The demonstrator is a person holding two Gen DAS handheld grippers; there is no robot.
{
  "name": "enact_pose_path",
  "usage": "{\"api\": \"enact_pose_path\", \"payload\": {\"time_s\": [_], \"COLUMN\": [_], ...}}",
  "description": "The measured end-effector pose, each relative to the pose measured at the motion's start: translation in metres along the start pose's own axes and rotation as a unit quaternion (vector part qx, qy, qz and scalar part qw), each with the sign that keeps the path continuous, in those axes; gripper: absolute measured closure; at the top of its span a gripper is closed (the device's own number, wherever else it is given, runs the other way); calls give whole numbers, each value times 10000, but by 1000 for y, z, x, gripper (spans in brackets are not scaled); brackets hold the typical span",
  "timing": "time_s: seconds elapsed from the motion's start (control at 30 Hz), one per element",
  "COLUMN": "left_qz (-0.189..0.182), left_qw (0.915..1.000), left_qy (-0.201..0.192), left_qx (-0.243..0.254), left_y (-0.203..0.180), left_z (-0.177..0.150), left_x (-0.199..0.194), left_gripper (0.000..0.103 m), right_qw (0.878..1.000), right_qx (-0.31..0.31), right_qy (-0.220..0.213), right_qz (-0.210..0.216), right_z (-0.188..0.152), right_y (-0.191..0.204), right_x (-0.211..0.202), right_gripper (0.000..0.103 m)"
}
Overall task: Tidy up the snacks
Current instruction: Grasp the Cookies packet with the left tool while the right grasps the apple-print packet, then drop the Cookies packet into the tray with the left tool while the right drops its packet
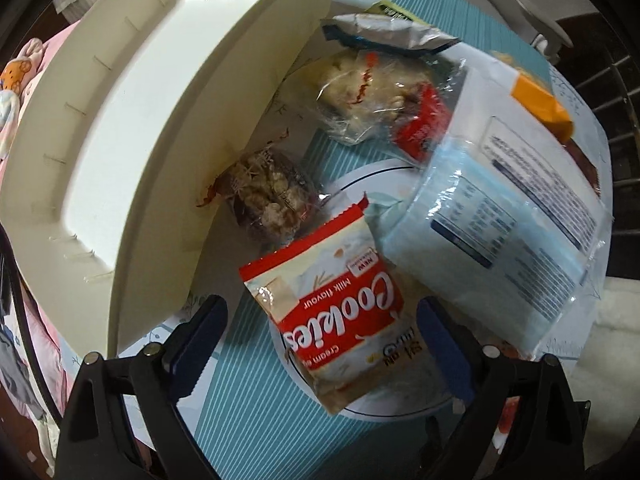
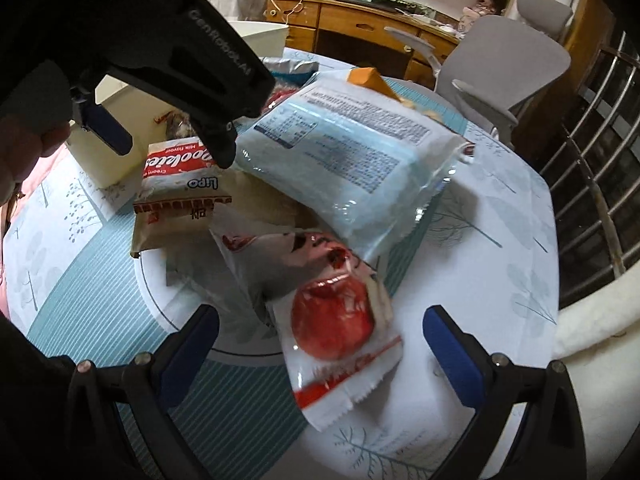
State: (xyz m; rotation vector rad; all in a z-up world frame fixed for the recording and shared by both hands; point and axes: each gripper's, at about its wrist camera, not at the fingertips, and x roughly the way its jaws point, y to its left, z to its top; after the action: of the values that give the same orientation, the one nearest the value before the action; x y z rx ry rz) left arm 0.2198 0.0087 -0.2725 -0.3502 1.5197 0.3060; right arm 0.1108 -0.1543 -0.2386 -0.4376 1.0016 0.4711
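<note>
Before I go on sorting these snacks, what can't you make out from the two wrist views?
- Cookies packet: lower edge hidden in the left wrist view; in the right wrist view the left gripper covers its top.
- Pale blue packet: print too blurred to read in either view.
- White bin: cut off by the left wrist frame edge.
- Red-and-white packet: glare and blur hide its label, right wrist view.

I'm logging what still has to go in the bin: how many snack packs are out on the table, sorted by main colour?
Red and white: 2, the Cookies pack and the pack with a red fruit picture
Pale blue: 1, the large pack
Clear wrap: 2, the dark nutty pack and the pale pack
Silver: 1, the foil bag
Total: 6
</note>
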Motion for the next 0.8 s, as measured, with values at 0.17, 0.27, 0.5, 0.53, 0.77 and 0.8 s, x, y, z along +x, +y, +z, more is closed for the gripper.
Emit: {"api": "enact_pose_path", "payload": {"time_s": [0.17, 0.27, 0.5, 0.53, 0.77, 0.8], "left_qz": [-104, -80, -88, -85, -19, -8], "left_qw": [9999, 9998, 9998, 9998, 9996, 9996], "left_qy": [36, 113, 139, 147, 218, 226], "left_qx": [-122, -134, -129, -122, -182, -179], "left_y": [2, 1, -4, -6, 4, 7], "left_z": [6, 8, 3, 1, -13, -17], "left_x": [12, 20, 19, 15, 6, 2], "left_gripper": [24, 36, 51, 54, 56, 56], "right_qw": [9999, 9998, 9995, 9994, 9960, 9953], "right_qx": [-14, 48, 185, 210, 671, 741], "right_qy": [146, 153, 239, 267, 563, 594], "right_qz": [1, -84, -51, -34, 186, 211], "right_z": [0, 0, 1, 1, 5, 5], "right_y": [3, 2, -6, -6, -17, -19], "right_x": [12, 13, 12, 12, 9, 9], "right_gripper": [11, 16, 30, 31, 32, 32]}}
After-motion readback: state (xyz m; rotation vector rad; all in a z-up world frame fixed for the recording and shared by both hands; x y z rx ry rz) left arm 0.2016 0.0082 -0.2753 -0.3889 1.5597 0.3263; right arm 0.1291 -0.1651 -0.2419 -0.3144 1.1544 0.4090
